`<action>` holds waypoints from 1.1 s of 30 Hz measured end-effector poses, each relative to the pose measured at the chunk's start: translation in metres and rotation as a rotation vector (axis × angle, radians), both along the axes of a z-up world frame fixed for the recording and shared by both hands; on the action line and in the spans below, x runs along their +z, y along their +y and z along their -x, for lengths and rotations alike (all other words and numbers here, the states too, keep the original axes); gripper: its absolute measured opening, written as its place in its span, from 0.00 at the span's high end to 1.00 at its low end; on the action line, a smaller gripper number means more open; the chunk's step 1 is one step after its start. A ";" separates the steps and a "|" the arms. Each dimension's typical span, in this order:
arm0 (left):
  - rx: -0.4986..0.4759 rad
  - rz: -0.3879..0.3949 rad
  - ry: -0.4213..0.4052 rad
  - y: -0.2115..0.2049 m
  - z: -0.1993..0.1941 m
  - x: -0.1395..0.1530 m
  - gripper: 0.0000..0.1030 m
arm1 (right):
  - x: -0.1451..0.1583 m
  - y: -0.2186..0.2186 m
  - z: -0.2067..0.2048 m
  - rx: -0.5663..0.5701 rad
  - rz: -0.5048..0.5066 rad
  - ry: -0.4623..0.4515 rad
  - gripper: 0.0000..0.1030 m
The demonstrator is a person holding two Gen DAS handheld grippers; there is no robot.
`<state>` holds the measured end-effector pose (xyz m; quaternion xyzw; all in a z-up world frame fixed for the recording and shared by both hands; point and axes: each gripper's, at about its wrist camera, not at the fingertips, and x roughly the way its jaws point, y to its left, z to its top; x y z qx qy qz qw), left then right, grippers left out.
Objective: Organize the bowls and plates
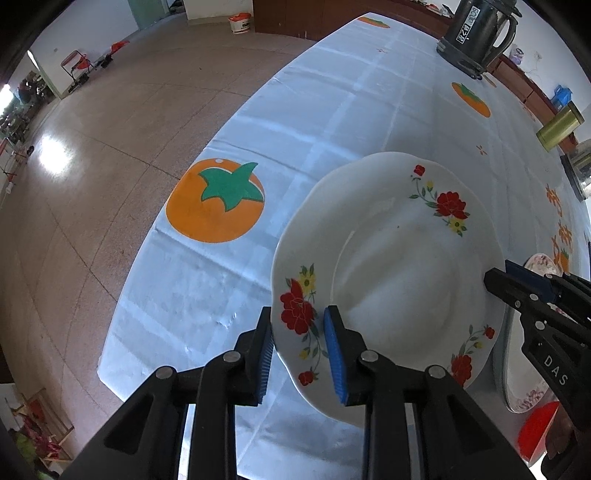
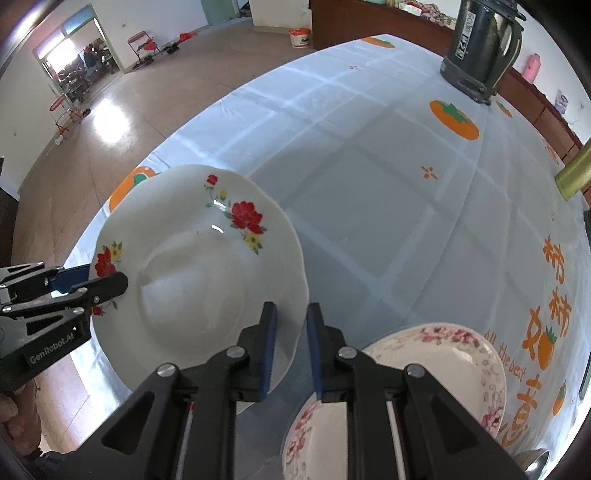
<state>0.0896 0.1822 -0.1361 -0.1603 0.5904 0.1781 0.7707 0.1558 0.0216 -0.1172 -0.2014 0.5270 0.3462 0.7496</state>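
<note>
Centrally: white plate [image 1: 388, 266] with red and yellow flower sprays on a scalloped rim, lifted and tilted above the worktop [image 1: 325, 110], its near-left edge higher than the cloth.
Left hand-held gripper [image 1: 299, 347]: blue pads either side of the plate's left rim at a red flower, clamped on it.
Right hand-held gripper [image 2: 291, 347]: blue pads close together at the plate's opposite rim; the rim passes between them, and they appear to pinch it, though contact of the right-hand pad is not clear. Seen from the left wrist, its black fingertips lie over the plate's right edge.
Second plate [image 2: 443, 354], cream with pink flower border, lying on the worktop just beside and below the right hand-held gripper.
Cloth: pale blue check with orange persimmon prints [image 1: 215, 201] and orange lettering.
Dark kettle [image 1: 476, 33] at the far end; a gold-green cylinder [image 1: 559, 125] at the right edge.
Brown floor [image 1: 92, 129] beyond, with a folding chair and a white bucket far off.
</note>
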 end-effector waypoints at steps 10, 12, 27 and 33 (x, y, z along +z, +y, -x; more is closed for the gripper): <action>-0.006 -0.002 -0.013 -0.001 0.003 0.011 0.71 | 0.015 -0.009 0.012 0.000 -0.010 -0.009 0.84; -0.009 -0.001 -0.018 -0.003 0.004 0.014 0.71 | 0.018 -0.012 0.013 -0.006 -0.016 -0.012 0.84; -0.062 -0.002 -0.025 -0.024 0.008 0.023 0.71 | 0.028 -0.035 0.020 -0.040 -0.022 -0.020 0.84; -0.087 -0.007 -0.027 -0.034 0.006 0.025 0.71 | 0.031 -0.046 0.023 -0.057 -0.025 -0.023 0.84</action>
